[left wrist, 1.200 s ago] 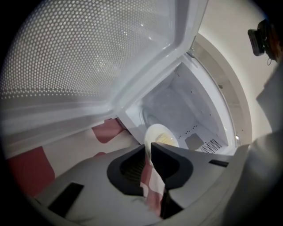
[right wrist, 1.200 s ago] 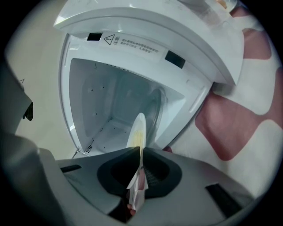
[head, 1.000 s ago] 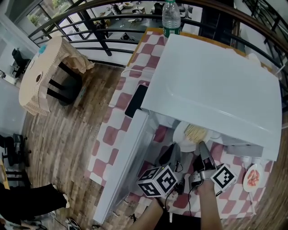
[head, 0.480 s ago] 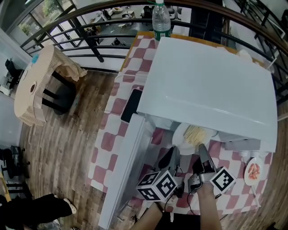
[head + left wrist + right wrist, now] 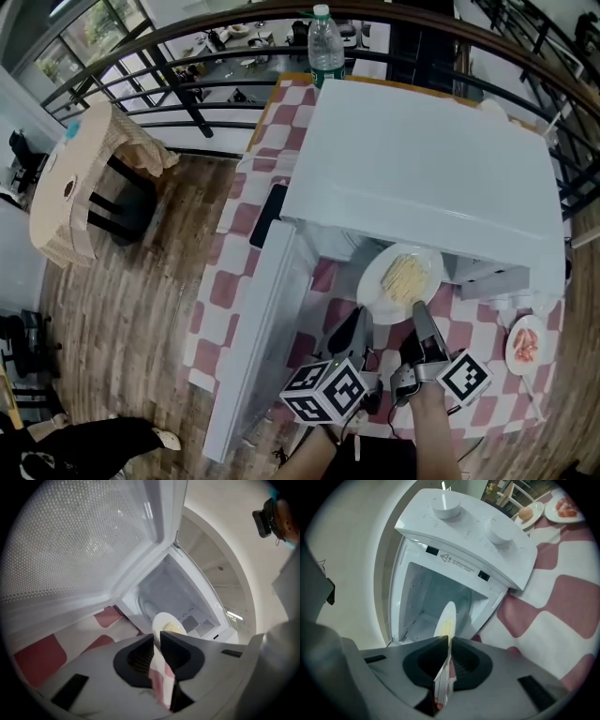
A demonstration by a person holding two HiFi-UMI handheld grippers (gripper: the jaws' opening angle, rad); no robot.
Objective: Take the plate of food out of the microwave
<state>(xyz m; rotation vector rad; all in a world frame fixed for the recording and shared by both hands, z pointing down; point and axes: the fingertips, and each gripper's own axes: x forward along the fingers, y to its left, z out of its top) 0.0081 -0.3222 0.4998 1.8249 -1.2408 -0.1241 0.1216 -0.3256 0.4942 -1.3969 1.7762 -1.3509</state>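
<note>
A white plate of pale noodles [image 5: 403, 279] hangs just in front of the open white microwave [image 5: 422, 169], over the red-and-white checked cloth. My right gripper [image 5: 417, 316] is shut on the plate's near rim. In the right gripper view the plate [image 5: 446, 618] runs edge-on from between the jaws [image 5: 449, 641] toward the empty cavity [image 5: 424, 599]. My left gripper [image 5: 361, 319] stands open with a narrow gap, beside the plate's near-left rim. In the left gripper view the plate [image 5: 168, 623] shows just past its tips [image 5: 157, 637]; contact is unclear. The microwave door [image 5: 258, 347] swings out to the left.
A water bottle [image 5: 323, 42] stands behind the microwave and a black phone [image 5: 269, 214] lies at its left. A small plate of red food [image 5: 525, 342] sits at the right, next to a plate with an egg [image 5: 528, 513]. A cloth-covered chair [image 5: 84, 178] stands on the wooden floor, left.
The plate has come out from under the microwave's top toward me and now shows almost whole. Both grippers have drawn back with it, the right one still closed on the rim.
</note>
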